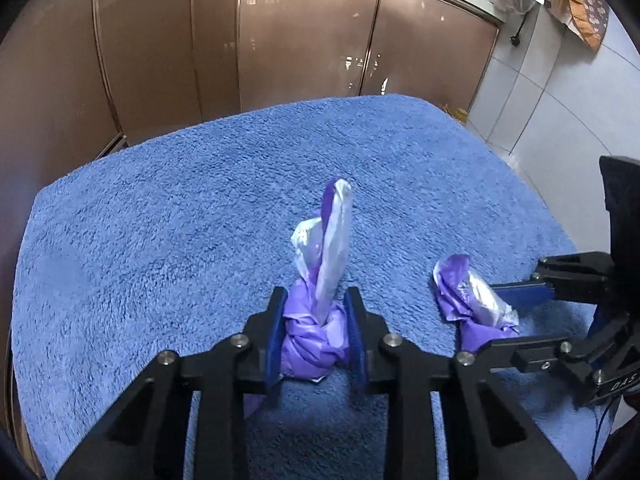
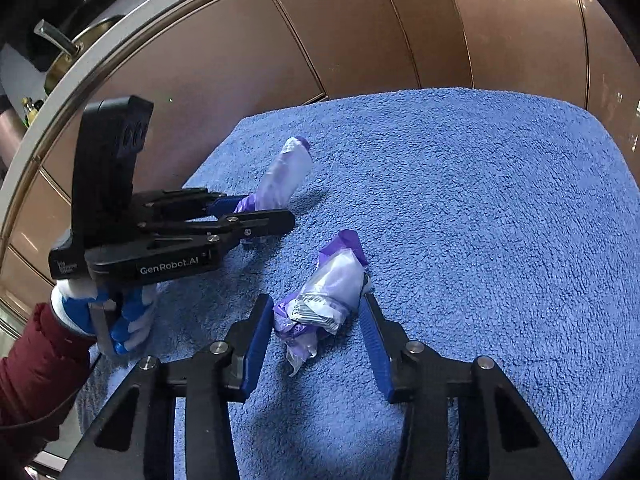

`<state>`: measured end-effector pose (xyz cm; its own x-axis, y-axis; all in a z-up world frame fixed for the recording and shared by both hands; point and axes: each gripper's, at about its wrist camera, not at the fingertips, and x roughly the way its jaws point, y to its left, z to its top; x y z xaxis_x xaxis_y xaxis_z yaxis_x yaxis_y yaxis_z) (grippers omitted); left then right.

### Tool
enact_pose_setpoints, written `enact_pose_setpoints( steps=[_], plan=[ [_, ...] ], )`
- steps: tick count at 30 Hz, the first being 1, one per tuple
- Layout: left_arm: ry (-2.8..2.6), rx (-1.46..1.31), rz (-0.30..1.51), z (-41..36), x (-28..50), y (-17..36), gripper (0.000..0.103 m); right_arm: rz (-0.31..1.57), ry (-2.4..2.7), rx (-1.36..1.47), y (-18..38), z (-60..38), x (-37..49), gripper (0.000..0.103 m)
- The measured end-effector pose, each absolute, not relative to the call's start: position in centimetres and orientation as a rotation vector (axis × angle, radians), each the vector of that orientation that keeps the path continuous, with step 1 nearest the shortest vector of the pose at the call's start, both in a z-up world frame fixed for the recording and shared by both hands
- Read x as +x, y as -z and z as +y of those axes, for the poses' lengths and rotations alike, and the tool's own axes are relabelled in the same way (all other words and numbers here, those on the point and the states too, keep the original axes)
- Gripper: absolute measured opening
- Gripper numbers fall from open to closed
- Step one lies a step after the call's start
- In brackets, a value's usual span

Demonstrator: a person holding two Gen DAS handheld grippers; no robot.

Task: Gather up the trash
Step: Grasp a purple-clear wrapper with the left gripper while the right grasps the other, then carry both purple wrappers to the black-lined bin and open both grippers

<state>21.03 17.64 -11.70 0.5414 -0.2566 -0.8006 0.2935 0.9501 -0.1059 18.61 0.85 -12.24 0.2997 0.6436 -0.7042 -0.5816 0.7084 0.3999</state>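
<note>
Grippers angle steeply down onto a blue towel (image 1: 160, 240) before brown cabinet doors (image 1: 280, 40). The left gripper (image 1: 316, 332), held by a gloved hand (image 2: 120, 320) in a maroon sleeve (image 2: 36, 364), has its jaws closed narrow on a knotted purple wrapper (image 1: 320, 280); its long axis points to 12 o'clock. The right gripper (image 2: 316, 340) straddles a second purple wrapper (image 2: 328, 300), tipped toward 1 o'clock; its jaws stand moderately apart, seemingly not quite pressing it.

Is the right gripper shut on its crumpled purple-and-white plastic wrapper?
Open: the right gripper straddles the crumpled purple-and-white plastic wrapper, with gaps at both pads.
</note>
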Motion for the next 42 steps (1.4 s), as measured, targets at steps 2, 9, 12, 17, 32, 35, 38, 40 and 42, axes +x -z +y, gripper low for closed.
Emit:
enact_pose_setpoints(
  steps=[2,9,12,17,32,35,38,40,42],
  plan=[
    [0.314,0.032,0.939,17.6,20.7,11.5,0.024,0.97,-0.814,0.088,12.2,0.5,18.5,0.04],
    [0.269,0.006,0.892,17.0,17.3,9.0,0.024,0.915,-0.816,0.109,9.6,-1.6,15.8,0.04],
    [0.243,-0.004,0.864,17.0,15.4,7.3,0.024,0.872,-0.824,0.121,7.7,-2.4,14.2,0.04],
    [0.193,-0.018,0.814,17.4,12.2,3.9,0.024,0.773,-0.832,0.146,4.2,-4.0,11.5,0.04],
    [0.276,0.041,0.688,7.9,9.7,-4.4,0.024,0.494,-0.638,0.23,-2.9,-15.8,5.7,0.04],
    [0.362,0.053,0.69,3.2,11.2,-4.6,0.024,0.469,-0.536,0.222,-2.8,-18.4,5.8,0.04],
    [0.438,0.072,0.705,-1.3,12.7,-4.1,0.024,0.477,-0.424,0.243,-1.7,-22.3,6.5,0.04],
    [0.494,0.088,0.725,-4.9,13.8,-3.4,0.024,0.497,-0.338,0.268,-0.4,-25.4,7.1,0.04],
    [0.555,0.109,0.751,-8.8,15.3,-2.4,0.024,0.519,-0.264,0.301,1.1,-28.4,7.6,0.04]
  ],
)
